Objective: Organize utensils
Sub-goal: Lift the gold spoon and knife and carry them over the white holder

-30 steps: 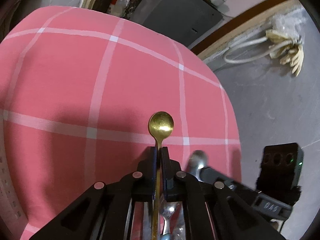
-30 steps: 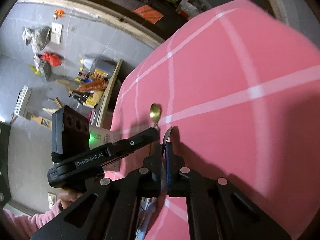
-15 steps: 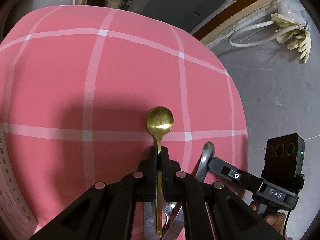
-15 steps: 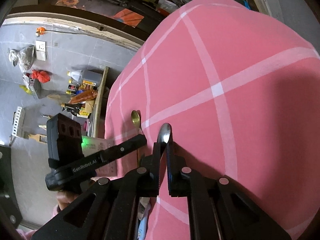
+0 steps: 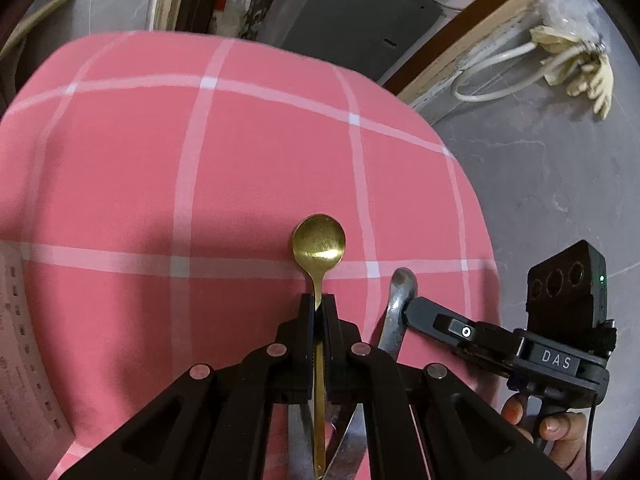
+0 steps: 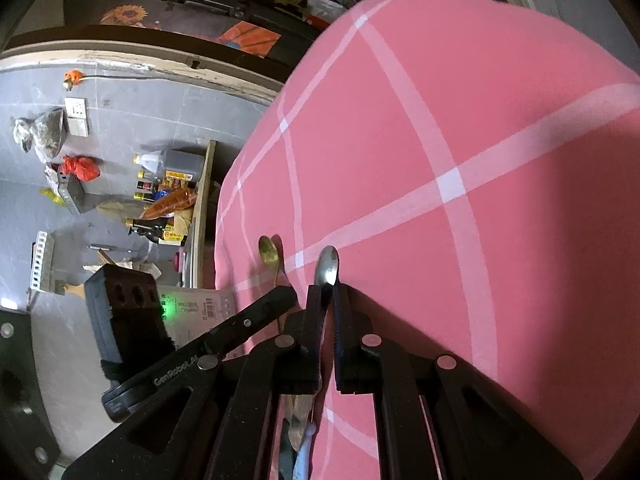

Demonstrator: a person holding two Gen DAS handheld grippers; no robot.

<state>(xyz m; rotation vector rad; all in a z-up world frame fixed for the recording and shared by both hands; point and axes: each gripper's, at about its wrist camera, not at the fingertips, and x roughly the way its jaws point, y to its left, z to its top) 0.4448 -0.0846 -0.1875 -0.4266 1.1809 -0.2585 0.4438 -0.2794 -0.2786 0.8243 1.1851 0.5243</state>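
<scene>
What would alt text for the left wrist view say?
The left gripper pinches a gold spoon by its handle above a pink checked tablecloth. Beside it, the right gripper holds a silver spoon.

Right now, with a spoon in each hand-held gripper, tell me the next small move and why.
Probably lower both toward the pink cloth and lay them side by side: the left hand-held gripper clamps the gold spoon, the right hand-held gripper the silver spoon, both already roughly parallel over bare cloth.
</scene>
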